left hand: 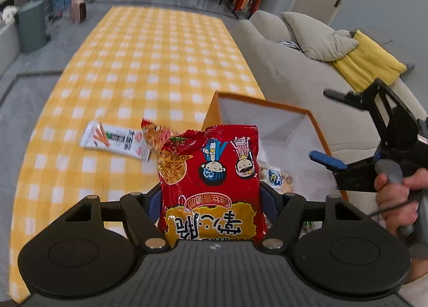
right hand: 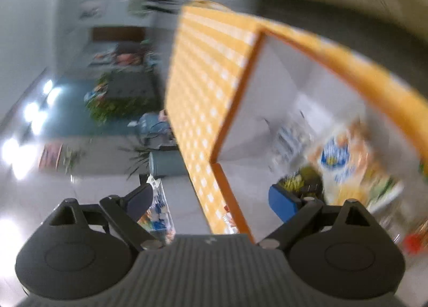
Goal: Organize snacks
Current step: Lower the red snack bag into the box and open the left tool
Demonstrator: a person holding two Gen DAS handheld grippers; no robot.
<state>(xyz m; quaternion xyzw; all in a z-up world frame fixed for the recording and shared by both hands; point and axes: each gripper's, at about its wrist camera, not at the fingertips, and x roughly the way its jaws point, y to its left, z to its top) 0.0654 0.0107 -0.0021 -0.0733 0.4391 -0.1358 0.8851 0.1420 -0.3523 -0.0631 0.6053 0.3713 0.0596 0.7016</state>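
1 red noodle packet (left hand: 211,181) upright, long axis vertical

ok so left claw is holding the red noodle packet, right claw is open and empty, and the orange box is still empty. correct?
One thing is off: the orange box is not empty. The left wrist view shows a snack bag inside it. The rest stands: the left claw grips the red noodle packet, and the right claw is open with nothing in it.

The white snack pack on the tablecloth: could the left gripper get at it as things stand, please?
Probably not yet: the left gripper is shut on the red noodle bag, so its jaws are full. The white pack itself lies uncovered on the tablecloth.
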